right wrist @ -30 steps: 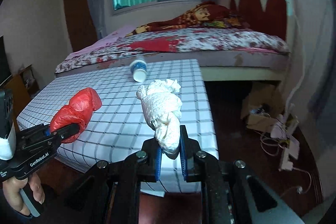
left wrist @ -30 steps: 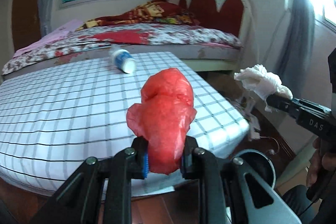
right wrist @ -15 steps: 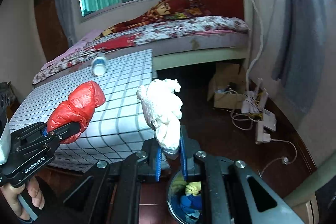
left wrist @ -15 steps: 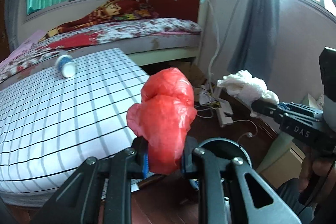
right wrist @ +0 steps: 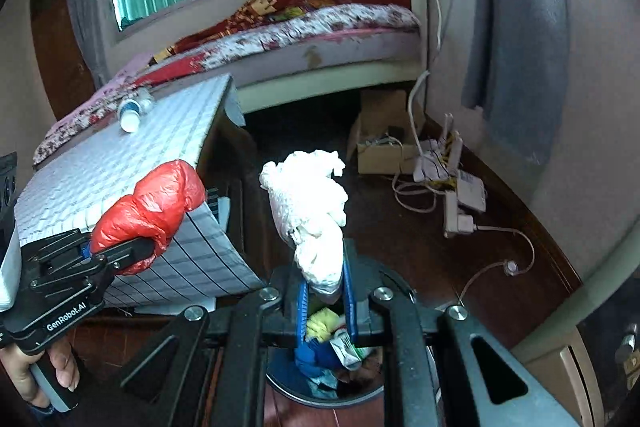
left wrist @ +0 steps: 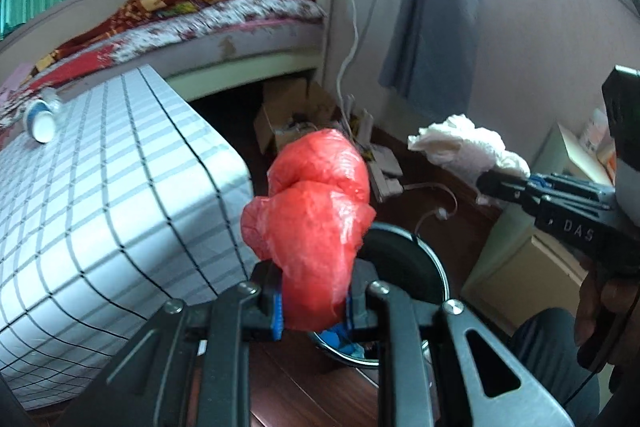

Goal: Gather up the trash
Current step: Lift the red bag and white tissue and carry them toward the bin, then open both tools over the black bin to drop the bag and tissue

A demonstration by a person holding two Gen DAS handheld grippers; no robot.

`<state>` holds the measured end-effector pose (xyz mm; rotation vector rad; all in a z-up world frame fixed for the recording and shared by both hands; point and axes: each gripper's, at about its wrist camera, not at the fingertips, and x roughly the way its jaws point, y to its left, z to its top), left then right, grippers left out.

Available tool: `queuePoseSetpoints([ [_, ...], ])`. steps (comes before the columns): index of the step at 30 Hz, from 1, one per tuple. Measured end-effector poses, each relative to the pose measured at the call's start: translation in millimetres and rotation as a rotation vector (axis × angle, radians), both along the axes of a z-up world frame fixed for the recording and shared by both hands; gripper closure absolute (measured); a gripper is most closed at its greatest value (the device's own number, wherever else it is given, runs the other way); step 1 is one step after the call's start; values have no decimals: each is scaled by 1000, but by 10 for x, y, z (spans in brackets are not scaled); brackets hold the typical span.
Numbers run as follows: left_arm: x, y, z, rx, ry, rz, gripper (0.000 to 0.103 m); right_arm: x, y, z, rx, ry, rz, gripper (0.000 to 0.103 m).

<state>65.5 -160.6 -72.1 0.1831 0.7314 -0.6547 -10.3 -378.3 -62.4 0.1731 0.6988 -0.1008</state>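
Note:
My left gripper is shut on a crumpled red plastic bag, held in the air beside the table corner; it also shows in the right wrist view. My right gripper is shut on a crumpled white plastic bag, held directly above the round black trash bin on the floor, which holds blue, yellow and green rubbish. The bin sits just beyond and below the red bag in the left wrist view. The white bag is to the right there.
A table with a white checked cloth stands at left, a white and blue cup lying on it. A bed is behind. A cardboard box, power strips and cables lie on the dark wood floor. A cabinet stands at right.
Both grippers have swung right and down, away from the table, with their bags still held. The trash bin has come into view under them, now right below the white bag.

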Motion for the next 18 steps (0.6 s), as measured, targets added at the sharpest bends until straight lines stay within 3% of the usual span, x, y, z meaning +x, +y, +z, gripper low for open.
queuePoseSetpoints([
  [8,-15,-185,-286,38,68,-27,81,0,-100,-304,1,63,1,88],
  [18,75,-442,-649,112,162,-78,80,209,-172,-837,12,216,33,88],
])
